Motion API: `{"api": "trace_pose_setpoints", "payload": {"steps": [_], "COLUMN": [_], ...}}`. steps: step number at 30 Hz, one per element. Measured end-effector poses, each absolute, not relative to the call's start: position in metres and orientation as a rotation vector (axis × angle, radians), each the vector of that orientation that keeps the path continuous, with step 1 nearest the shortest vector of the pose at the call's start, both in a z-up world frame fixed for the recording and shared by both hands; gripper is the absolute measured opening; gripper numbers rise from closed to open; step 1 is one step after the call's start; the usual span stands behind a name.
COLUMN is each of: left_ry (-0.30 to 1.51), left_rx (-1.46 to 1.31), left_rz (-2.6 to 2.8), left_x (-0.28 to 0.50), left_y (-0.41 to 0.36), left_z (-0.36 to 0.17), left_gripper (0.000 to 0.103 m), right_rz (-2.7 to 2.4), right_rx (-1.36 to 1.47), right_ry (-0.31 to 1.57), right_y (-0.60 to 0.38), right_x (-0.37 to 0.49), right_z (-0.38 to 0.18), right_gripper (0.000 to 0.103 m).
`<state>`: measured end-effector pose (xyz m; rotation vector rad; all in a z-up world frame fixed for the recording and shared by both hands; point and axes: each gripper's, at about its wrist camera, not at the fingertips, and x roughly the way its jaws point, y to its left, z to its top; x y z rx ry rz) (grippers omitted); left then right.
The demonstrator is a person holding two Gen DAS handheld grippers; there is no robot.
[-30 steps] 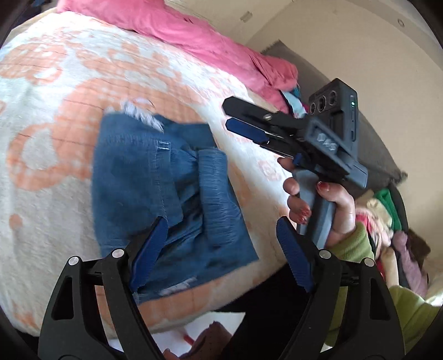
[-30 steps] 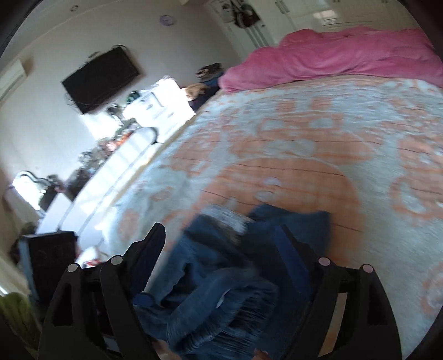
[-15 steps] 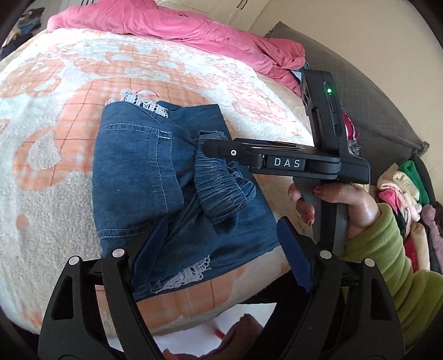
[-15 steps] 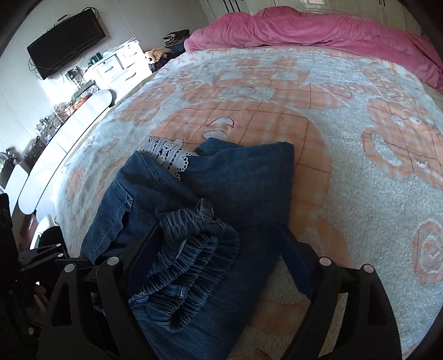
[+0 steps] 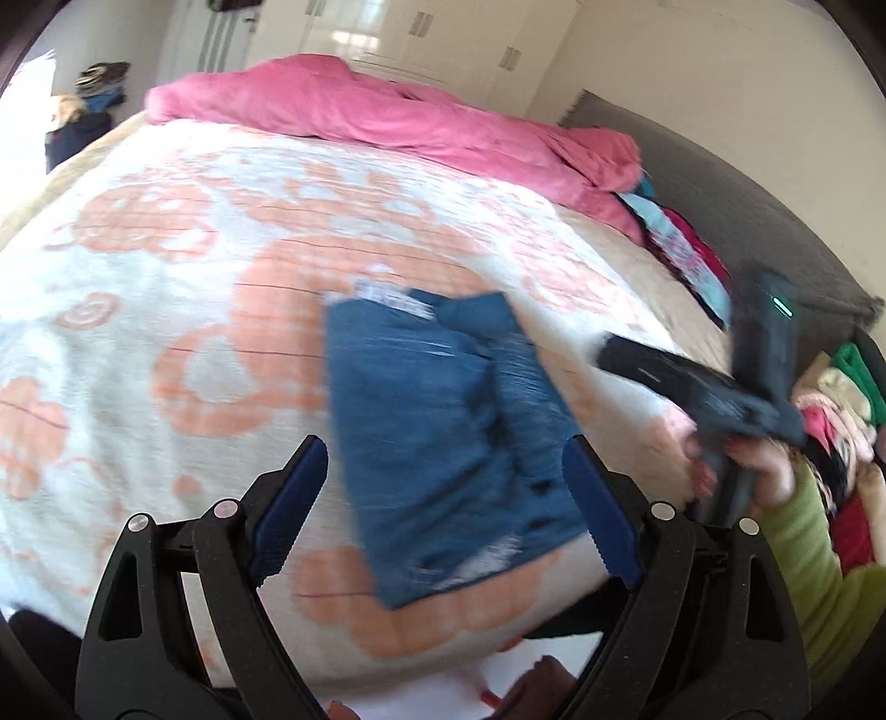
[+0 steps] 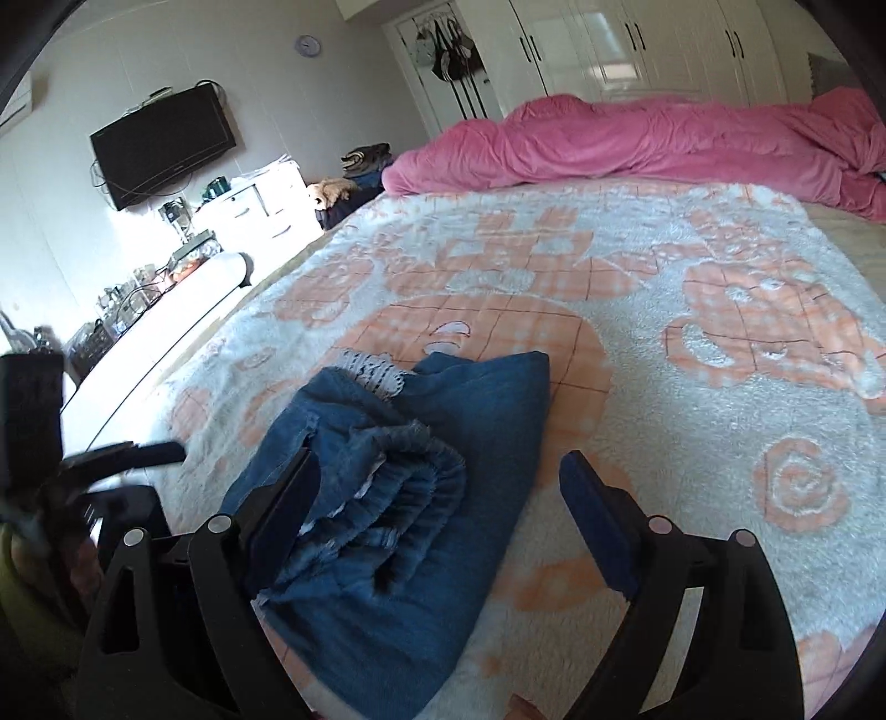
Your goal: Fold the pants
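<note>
One pair of denim pants (image 6: 410, 498) lies folded into a compact bundle on the blanket (image 6: 692, 454), near the bed's front edge, with a strip of white lace at its far end and a gathered, ruffled layer on top. Two grippers are in view. Left of the pants, the left gripper (image 5: 443, 509) hovers above the bundle with its blue-padded fingers spread wide and nothing between them. Right of the pants, the right gripper (image 6: 437, 509) is likewise spread apart and empty, its left finger over the ruffled layer; whether it touches the cloth cannot be told. The left wrist view is motion-blurred; there the right gripper shows as a dark body held by a hand (image 5: 758, 471) in a green sleeve, clear of the pants.

Beyond the pants, one pink duvet (image 6: 637, 144) is bunched across the far end of the bed. Right of the pants sits a pile of coloured clothes (image 5: 841, 399). The blanket is white plush with orange patterns. Far left of the pants hang a wall television (image 6: 166, 144) and, beyond it, white wardrobes (image 6: 637, 44).
</note>
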<state>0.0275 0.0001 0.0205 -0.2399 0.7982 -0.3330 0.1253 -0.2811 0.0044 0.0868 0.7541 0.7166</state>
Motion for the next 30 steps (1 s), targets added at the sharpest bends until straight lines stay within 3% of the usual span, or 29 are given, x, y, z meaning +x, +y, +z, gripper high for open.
{"api": "trace_pose_setpoints", "payload": {"steps": [10,11,12,14,17,22,24,26,28,30], "left_ry": [0.825,0.834,0.848,0.876,0.914,0.938,0.938,0.935,0.935,0.93], "left_rx": [-0.267,-0.268,-0.275,-0.289,-0.272,-0.228,-0.241,-0.25,-0.254,-0.256], "left_rz": [-0.273,-0.29,-0.309,-0.346,-0.392,-0.39,-0.395,-0.391,-0.392,-0.396], "left_x": [0.073,0.079,0.087,0.099,0.114,0.123,0.124,0.124,0.124,0.123], "left_y": [0.037,0.034,0.031,0.024,0.011,-0.003,-0.001,0.0,0.001,0.001], "left_z": [0.018,0.015,0.011,0.003,-0.007,-0.021,-0.024,-0.026,-0.027,-0.028], "left_gripper": [0.082,0.081,0.073,0.053,0.039,0.039,0.039,0.039,0.04,0.041], "right_rz": [0.923,0.93,0.94,0.959,0.971,0.996,0.978,0.97,1.014,1.065], "right_rx": [-0.125,-0.147,-0.169,-0.255,-0.392,-0.642,-0.705,-0.764,-0.731,-0.704], "right_ry": [0.653,0.651,0.652,0.648,0.649,0.606,0.625,0.653,0.703,0.724], "right_y": [-0.231,-0.225,-0.218,-0.202,-0.179,-0.143,-0.132,-0.122,-0.124,-0.136], "right_x": [0.027,0.022,0.019,0.013,0.01,0.008,0.014,0.019,0.024,0.017], "right_z": [0.016,0.016,0.015,0.014,0.011,0.0,-0.008,-0.022,-0.028,-0.024], "right_gripper": [0.087,0.087,0.086,0.071,0.06,0.052,0.04,0.014,0.007,0.006]}}
